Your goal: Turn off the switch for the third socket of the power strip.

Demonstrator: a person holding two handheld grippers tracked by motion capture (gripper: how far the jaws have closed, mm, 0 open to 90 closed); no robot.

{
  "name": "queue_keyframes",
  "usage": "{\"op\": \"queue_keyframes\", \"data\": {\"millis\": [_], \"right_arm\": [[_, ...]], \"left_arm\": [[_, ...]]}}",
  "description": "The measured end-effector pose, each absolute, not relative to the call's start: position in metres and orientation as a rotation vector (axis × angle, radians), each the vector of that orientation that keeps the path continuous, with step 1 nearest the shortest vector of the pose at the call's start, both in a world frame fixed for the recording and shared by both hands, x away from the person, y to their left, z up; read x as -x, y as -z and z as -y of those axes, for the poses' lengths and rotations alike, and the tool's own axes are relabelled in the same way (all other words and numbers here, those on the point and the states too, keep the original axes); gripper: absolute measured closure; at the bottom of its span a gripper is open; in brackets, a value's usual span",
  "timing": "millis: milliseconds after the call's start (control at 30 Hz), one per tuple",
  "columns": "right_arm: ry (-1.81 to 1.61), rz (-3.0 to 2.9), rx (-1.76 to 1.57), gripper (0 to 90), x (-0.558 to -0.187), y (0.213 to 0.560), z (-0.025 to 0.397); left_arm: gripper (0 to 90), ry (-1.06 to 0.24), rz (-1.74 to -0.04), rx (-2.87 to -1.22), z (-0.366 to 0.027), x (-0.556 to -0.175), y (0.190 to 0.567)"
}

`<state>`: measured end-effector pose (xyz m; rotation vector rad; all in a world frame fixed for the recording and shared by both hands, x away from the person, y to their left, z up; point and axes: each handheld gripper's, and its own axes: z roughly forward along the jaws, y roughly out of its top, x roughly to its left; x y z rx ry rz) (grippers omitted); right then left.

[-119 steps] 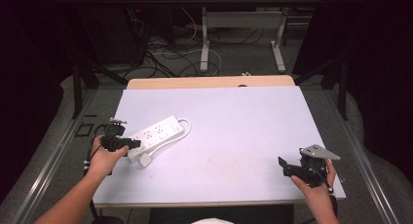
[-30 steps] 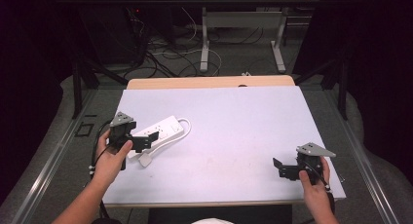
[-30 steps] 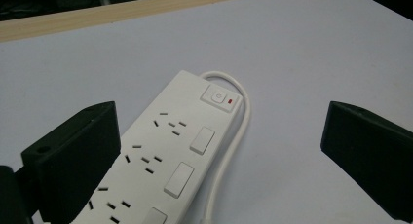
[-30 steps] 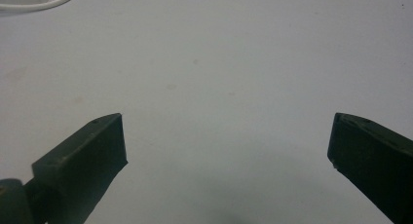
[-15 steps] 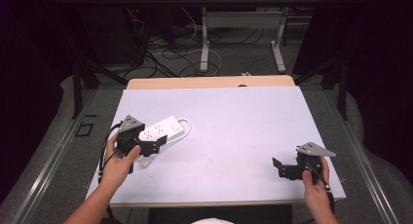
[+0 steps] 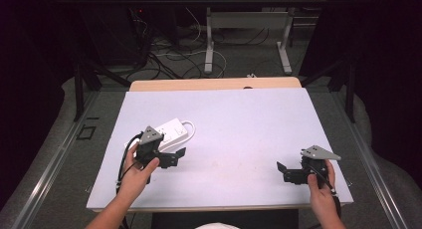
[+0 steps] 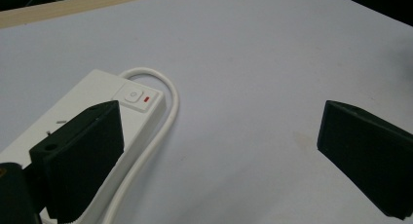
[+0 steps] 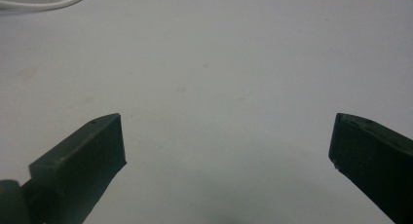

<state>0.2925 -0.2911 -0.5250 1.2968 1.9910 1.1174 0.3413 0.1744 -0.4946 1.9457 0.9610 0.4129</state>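
The left gripper (image 6: pixel 171 157) hovered with jaws spread wide beside the power strip (image 7: pixel 104 114), probably to grasp it; the right gripper (image 6: pixel 287 173) waited with jaws released.

My black matt plastic left tool (image 7: pixel 219 151) hovers by the glossy white plastic power strip (image 7: pixel 97 117); the pale lilac counter (image 6: pixel 239 124) looks smooth, matt.

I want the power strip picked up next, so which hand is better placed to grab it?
Left. The left tongs hang open right beside the power strip, one jaw over its edge. The right tongs are open too, but far across the table.
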Motion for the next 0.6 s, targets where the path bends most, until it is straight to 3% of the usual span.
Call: {"op": "queue_keyframes", "data": {"millis": [600], "right_arm": [[-1.107,-2.007,-1.269,0.0,-0.293,0.526,0.290]], "left_arm": [[3.3,-0.366,-0.922,-1.938,-0.154,-0.326,0.518]]}}
